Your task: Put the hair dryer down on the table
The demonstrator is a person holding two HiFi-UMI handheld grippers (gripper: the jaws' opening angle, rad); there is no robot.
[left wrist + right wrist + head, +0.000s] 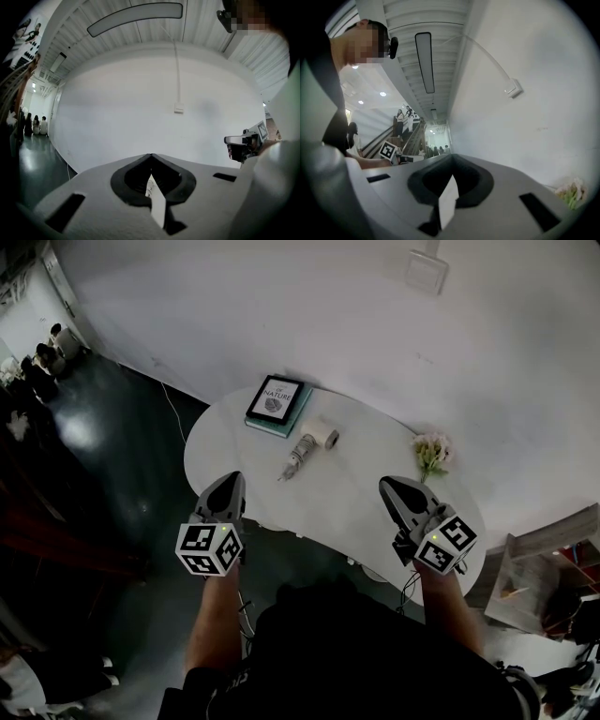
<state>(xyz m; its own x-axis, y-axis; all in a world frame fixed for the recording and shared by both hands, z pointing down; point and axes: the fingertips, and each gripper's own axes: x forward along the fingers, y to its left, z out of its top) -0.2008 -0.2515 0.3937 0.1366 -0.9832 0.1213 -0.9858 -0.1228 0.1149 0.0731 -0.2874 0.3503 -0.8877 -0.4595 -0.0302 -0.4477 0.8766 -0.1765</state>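
Observation:
The hair dryer [309, 446], white with a ribbed handle, lies on its side near the middle of the white oval table [366, 502], untouched by either gripper. My left gripper [231, 482] hangs over the table's near left edge, shut and empty. My right gripper [388, 486] is over the near right part of the table, also shut with nothing in it. In the left gripper view the jaws [151, 157] meet at the tip and point at the white wall. The right gripper view shows its jaws [451, 159] closed too.
A book [277, 401] lies at the table's far edge and a small bunch of flowers [431, 454] at its right, also in the right gripper view [572, 192]. A rack with papers [539, 577] stands right of the table. Dark floor lies to the left, with people far off.

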